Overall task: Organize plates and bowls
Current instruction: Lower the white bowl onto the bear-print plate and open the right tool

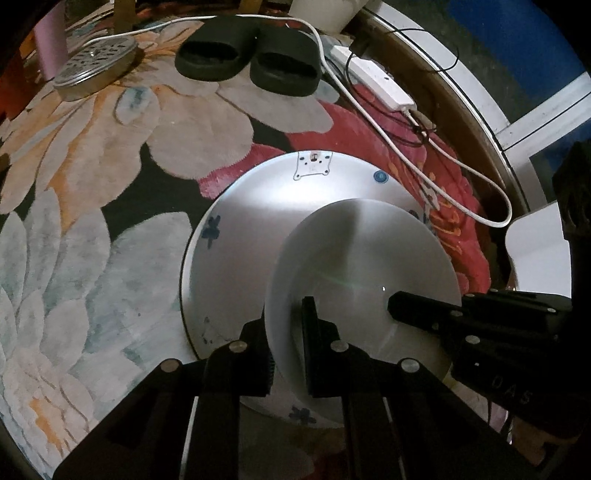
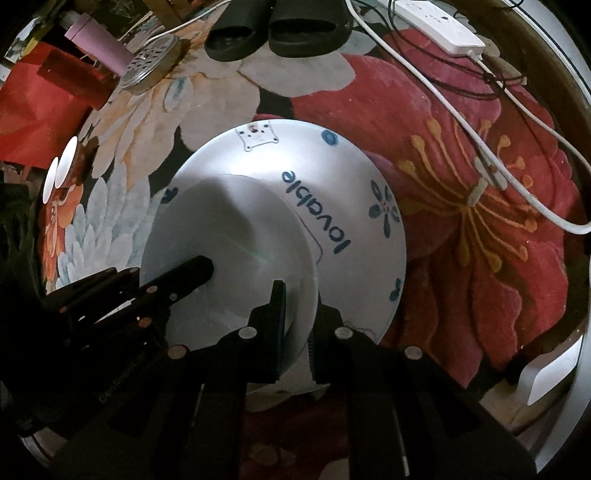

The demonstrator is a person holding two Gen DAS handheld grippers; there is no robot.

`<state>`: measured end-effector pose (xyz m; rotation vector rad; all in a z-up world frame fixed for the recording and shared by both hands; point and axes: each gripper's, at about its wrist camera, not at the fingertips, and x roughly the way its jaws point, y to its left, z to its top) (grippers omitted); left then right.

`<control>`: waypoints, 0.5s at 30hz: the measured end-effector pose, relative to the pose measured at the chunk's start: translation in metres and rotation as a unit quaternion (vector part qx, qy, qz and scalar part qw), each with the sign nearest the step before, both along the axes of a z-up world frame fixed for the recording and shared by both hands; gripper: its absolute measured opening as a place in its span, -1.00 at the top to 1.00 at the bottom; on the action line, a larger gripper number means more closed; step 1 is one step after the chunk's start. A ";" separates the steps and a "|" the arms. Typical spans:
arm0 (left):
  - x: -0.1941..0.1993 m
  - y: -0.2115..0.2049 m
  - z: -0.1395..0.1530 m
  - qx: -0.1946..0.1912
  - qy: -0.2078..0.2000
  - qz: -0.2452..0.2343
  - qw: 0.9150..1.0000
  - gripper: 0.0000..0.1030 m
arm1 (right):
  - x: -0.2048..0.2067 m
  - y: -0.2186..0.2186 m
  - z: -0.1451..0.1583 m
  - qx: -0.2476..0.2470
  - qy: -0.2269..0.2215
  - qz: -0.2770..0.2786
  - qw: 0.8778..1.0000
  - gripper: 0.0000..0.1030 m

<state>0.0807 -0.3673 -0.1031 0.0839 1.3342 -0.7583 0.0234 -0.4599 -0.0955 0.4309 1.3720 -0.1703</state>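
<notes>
Both the left gripper (image 1: 288, 339) and the right gripper (image 2: 297, 328) pinch opposite rims of a small white plate (image 1: 362, 280), fingers closed on it, above the larger "lovable" plate (image 2: 332, 177) on the floral rug (image 1: 92, 240).

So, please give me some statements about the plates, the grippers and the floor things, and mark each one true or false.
1. Both grippers grip the small plain plate by its rim. True: left gripper, right gripper.
2. The small plate is over the large patterned plate. True.
3. The large plate lies on a bare wooden table. False: it lies on a flowered carpet.
4. The black slippers are stacked on the large plate. False: they lie apart on the carpet, beyond it.
5. A white power strip lies on the carpet. True.
</notes>
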 end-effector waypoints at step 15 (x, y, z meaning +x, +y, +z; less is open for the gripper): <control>0.002 0.000 -0.004 -0.007 0.005 0.004 1.000 -0.05 | -0.003 0.000 -0.006 0.021 0.003 0.002 1.000 0.75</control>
